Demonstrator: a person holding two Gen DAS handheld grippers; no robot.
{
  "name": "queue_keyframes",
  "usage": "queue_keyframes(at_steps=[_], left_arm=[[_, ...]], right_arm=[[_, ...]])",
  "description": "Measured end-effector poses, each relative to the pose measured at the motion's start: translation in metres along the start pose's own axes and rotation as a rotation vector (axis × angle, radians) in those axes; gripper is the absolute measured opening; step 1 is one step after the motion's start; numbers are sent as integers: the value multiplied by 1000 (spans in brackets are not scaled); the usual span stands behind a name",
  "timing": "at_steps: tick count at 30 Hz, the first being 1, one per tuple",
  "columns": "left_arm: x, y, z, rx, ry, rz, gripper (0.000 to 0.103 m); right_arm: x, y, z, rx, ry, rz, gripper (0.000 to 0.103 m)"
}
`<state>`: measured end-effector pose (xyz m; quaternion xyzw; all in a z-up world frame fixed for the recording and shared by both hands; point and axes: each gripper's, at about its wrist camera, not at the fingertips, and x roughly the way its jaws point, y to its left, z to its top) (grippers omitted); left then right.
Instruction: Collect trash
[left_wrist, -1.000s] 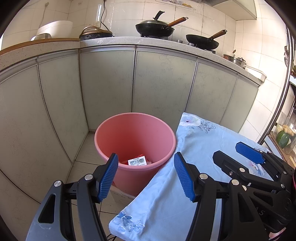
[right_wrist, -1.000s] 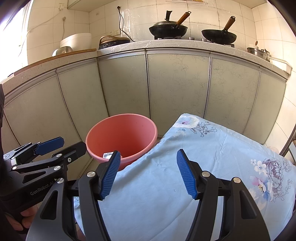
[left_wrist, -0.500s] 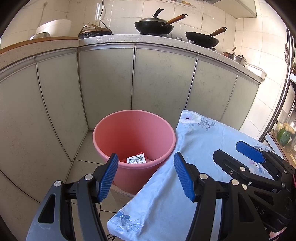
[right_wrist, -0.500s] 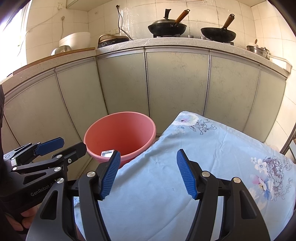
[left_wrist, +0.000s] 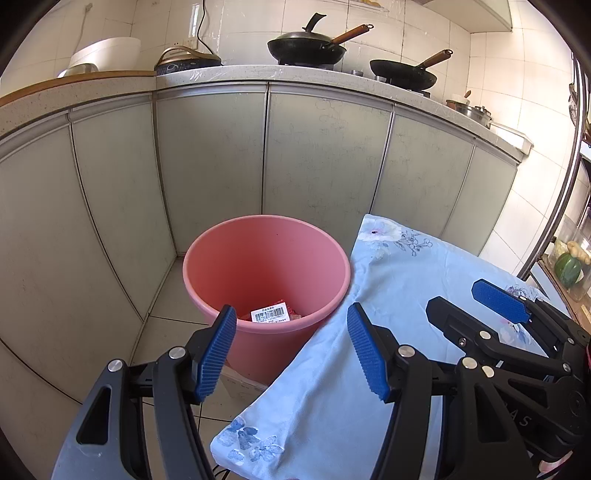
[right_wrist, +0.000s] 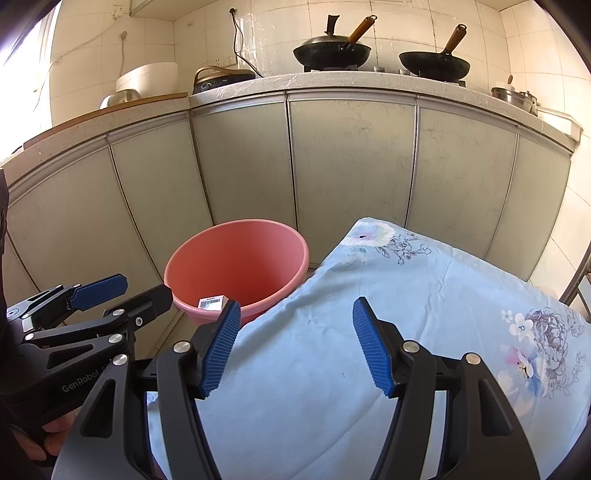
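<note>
A pink bucket stands on the tiled floor against the cabinet doors, just left of a table under a light blue floral cloth. Inside the bucket lies a red wrapper with a white barcode label. My left gripper hovers open and empty in front of the bucket's near rim. My right gripper is open and empty above the cloth, with the bucket and the label ahead to its left. Each gripper shows in the other's view: the right gripper and the left gripper.
Grey cabinet doors curve round behind the bucket under a stone counter carrying two woks, a cooker and a white appliance. A metal rack with vegetables is at the far right. A hand holds the left gripper.
</note>
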<state>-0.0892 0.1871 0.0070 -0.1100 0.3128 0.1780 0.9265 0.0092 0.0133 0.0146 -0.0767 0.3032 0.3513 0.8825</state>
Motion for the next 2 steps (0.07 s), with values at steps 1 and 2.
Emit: queue_keyframes(at_steps=[1, 2], left_arm=[[0, 0, 0, 0, 0, 0, 61], [0, 0, 0, -1, 1, -1, 61]], right_arm=[[0, 0, 0, 0, 0, 0, 64], [0, 0, 0, 0, 0, 0, 64]])
